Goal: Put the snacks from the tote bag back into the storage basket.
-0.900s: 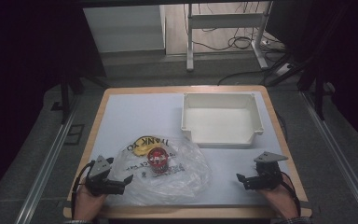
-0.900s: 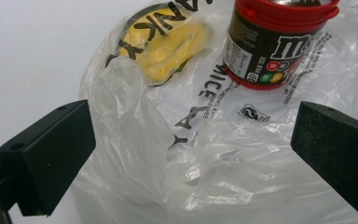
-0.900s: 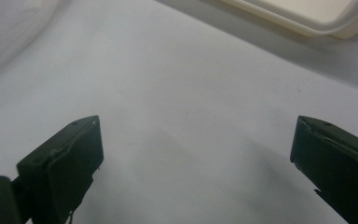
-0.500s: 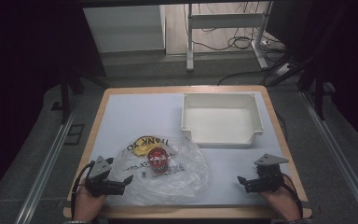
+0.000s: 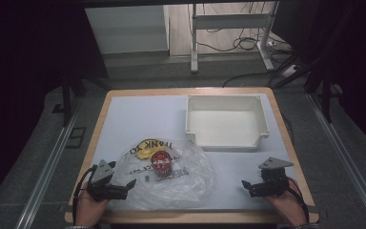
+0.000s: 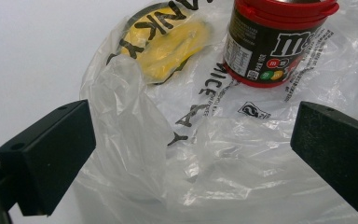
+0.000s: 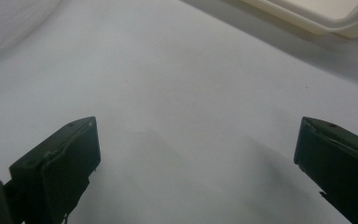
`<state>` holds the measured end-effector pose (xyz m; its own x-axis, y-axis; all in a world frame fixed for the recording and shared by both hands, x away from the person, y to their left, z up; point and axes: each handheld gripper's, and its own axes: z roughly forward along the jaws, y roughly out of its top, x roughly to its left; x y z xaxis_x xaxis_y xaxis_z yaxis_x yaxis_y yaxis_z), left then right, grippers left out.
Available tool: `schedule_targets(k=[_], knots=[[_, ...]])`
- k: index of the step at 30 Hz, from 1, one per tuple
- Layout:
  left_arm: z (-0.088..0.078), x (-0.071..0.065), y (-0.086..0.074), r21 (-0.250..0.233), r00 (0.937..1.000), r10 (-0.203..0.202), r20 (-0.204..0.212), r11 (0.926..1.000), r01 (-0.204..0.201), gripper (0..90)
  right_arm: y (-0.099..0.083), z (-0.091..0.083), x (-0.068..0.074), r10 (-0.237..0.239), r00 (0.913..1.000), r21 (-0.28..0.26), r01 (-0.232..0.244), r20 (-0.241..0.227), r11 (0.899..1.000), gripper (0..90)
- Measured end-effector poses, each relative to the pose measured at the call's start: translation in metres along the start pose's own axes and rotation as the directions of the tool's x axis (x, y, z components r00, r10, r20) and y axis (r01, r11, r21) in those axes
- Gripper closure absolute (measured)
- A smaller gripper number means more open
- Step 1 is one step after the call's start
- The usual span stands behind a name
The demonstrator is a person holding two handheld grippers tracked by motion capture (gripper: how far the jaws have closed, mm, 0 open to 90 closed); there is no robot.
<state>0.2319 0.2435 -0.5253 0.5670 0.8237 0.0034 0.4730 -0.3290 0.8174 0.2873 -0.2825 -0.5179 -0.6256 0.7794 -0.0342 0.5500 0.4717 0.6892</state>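
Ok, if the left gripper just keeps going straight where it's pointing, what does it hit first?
The left gripper, jaws open, would likely first meet the crumpled clear plastic bag directly ahead. Beyond that fold stands the red-lidded candy jar, though depth is hard to judge.

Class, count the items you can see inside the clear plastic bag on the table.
2: a red-lidded candy tub standing at the bag's middle, and a yellow packet beside it, towards the table's far side. Crumpled plastic may hide more.
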Motion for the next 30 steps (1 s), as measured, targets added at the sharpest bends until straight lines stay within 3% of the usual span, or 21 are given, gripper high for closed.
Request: schedule_targets(k=[27,30], knots=[[-0.001,-0.001,-0.001,0.001,1.0000,0.004,-0.008,1.0000,-0.004,0.0,0.010,-0.003,0.009,-0.041,0.9989,-0.019,0.040,-0.024,0.999,0.0],[-0.002,-0.001,-0.001,0.001,0.9999,0.002,-0.011,1.0000,-0.002,0.0,0.015,-0.004,0.013,-0.063,0.9977,-0.013,0.063,-0.023,0.998,0.2]])
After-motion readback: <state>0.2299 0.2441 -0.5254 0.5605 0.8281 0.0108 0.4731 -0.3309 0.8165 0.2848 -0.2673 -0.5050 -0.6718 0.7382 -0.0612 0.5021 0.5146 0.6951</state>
